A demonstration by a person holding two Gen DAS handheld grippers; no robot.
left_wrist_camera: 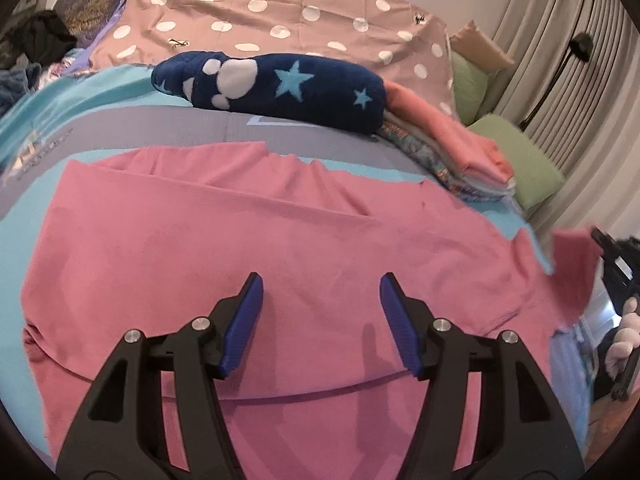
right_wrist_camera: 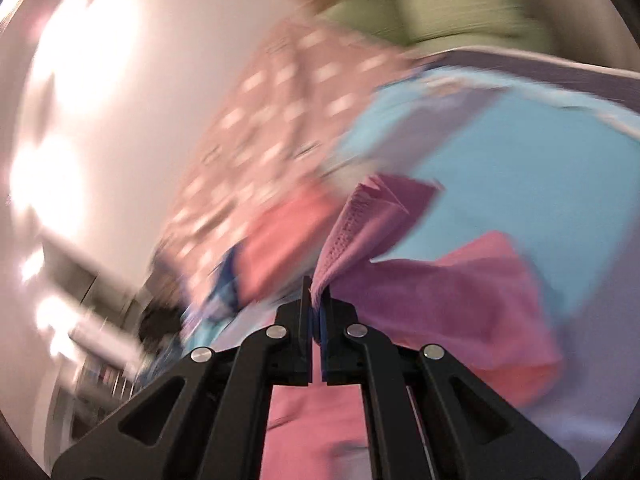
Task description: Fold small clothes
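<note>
Our left tongs (left_wrist_camera: 322,290) hung open, empty, over the pink garment (left_wrist_camera: 248,248) spread on the bed (left_wrist_camera: 24,216). Our right tongs (right_wrist_camera: 316,300) were clamped on its raised edge. Folded clothes (left_wrist_camera: 460,148) were stacked beyond, beside a navy star blanket (left_wrist_camera: 280,84).

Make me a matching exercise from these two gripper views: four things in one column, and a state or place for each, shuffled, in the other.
Things:
1. left gripper
2. right gripper
3. rolled navy fleece blanket with stars
4. stack of folded clothes topped in salmon

States:
A. shut on a pinch of pink cloth
B. lying behind the spread pink garment
C. open above the pink cloth
D. at the blanket's right end

Pairs: 1-C, 2-A, 3-B, 4-D
</note>
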